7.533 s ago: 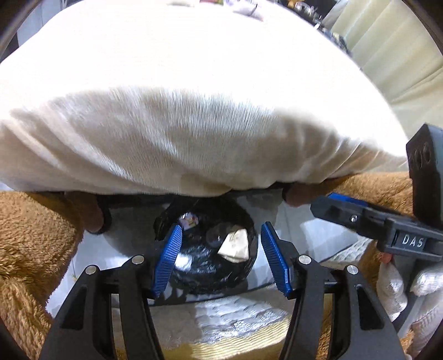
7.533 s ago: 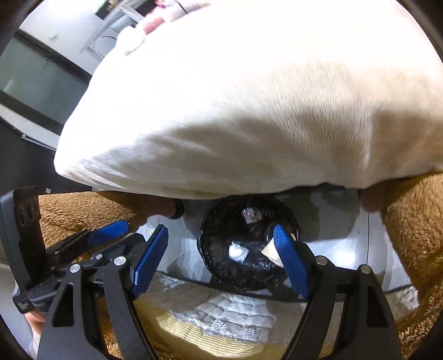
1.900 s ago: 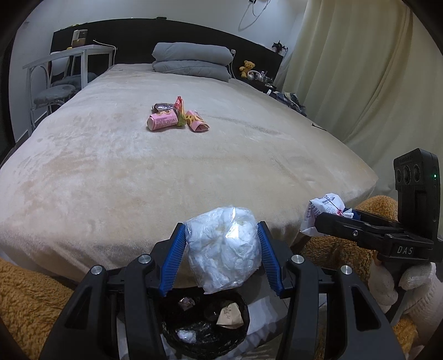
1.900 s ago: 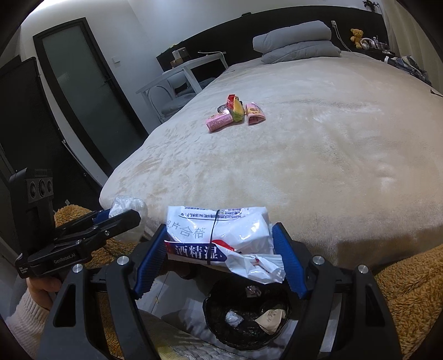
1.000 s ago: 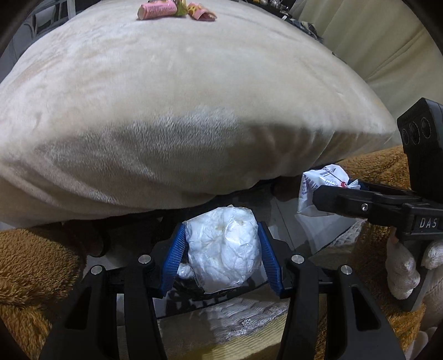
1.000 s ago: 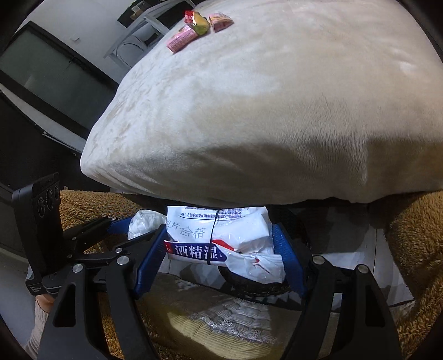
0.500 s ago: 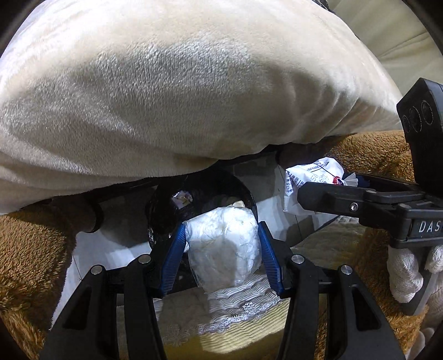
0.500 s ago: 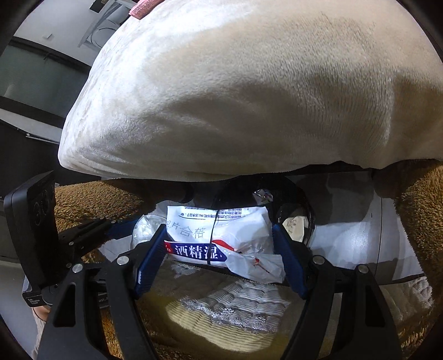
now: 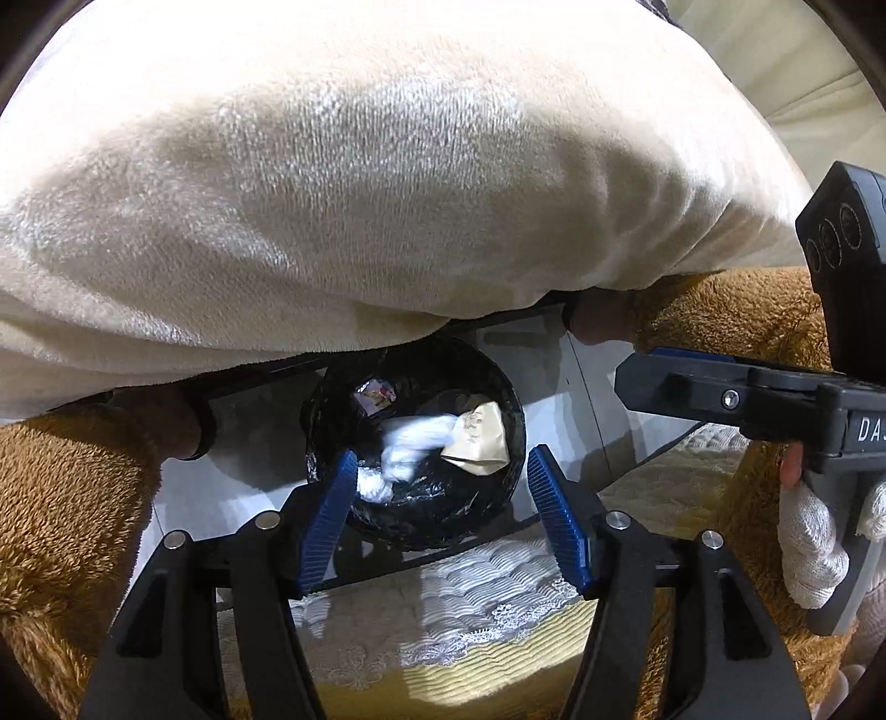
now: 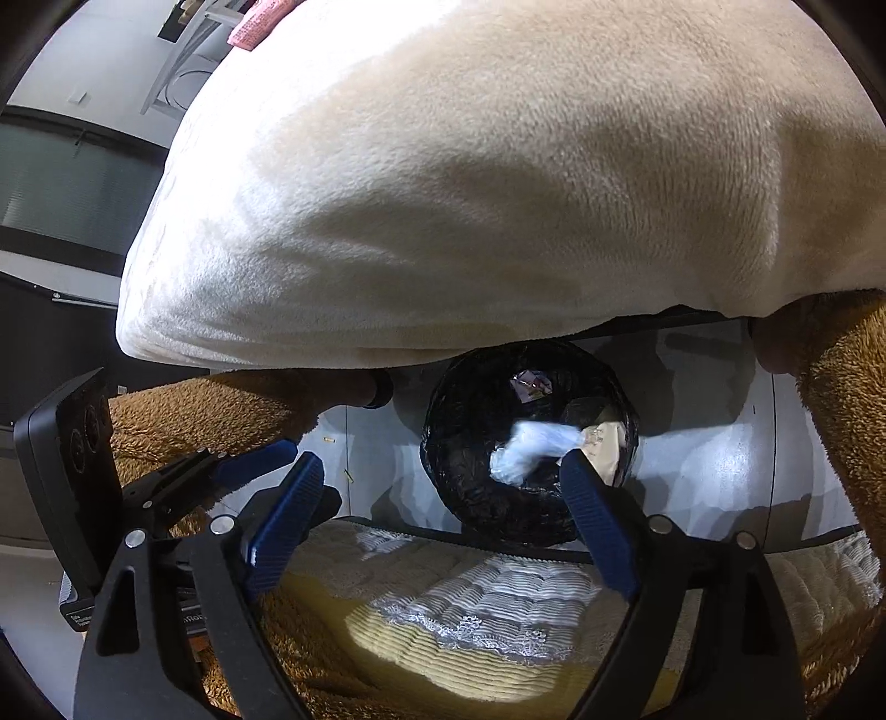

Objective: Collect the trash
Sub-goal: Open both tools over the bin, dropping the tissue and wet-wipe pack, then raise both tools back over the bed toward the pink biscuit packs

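A round bin with a black liner stands on the floor under the bed's edge, below both grippers. My left gripper hangs over the bin's near rim. Its jaws are opening and nothing is between them. White trash shows as a blur inside the bin, beside a beige paper scrap and a small wrapper. My right gripper is also opening and holds nothing. From there the bin lies ahead to the right, with the white trash blurred inside it. Each gripper shows in the other's view: the right gripper, the left gripper.
The bed's cream blanket bulges over the bin and hides its far side. Brown fleecy fabric closes in on both sides. A yellow and white quilted cloth lies under the grippers. A pink wrapper lies on the bed. A gloved hand holds the right gripper.
Both grippers have opened. The crumpled white bag has left the left jaws and the printed white packet has left the right jaws. White trash now shows inside the bin.
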### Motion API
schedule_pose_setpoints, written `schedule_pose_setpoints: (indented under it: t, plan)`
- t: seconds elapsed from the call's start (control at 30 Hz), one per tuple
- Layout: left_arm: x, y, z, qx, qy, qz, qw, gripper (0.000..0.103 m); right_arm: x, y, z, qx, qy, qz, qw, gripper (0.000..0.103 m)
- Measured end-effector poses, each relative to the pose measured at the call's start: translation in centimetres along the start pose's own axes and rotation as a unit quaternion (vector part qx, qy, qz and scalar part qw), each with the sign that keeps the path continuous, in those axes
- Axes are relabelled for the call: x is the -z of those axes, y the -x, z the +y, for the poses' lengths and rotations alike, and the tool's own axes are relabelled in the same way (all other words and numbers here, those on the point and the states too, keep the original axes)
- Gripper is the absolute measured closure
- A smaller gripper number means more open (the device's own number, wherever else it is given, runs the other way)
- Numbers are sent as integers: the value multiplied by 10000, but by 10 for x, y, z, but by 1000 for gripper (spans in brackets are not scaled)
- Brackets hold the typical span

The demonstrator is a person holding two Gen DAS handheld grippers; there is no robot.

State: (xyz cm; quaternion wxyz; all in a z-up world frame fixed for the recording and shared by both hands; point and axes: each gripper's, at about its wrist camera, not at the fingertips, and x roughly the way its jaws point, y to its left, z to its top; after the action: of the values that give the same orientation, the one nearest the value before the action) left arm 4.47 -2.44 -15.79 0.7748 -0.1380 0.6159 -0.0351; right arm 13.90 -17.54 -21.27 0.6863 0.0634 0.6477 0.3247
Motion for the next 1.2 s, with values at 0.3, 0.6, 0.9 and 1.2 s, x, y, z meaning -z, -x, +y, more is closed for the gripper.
schedule_pose_setpoints:
  t: [0.3, 0.6, 0.9, 1.2]
  plan:
    - [-1, 14, 5, 94, 93, -333, 9994, 40, 3, 17, 10, -79, 292, -329, 9990, 16]
    - [-2, 63, 5, -92, 42, -1396, 9902, 40, 13, 75, 49, -14, 1502, -1609, 9755, 17]
    - [-30, 115, 20, -128, 8, -2218, 9750, 40, -19, 114, 70, 398, 2318, -2325, 9437, 17]
    - [-81, 145, 36, -341, -198, -2502, 9674, 40, -96, 127, 77, 383, 2412, -2518, 9365, 19]
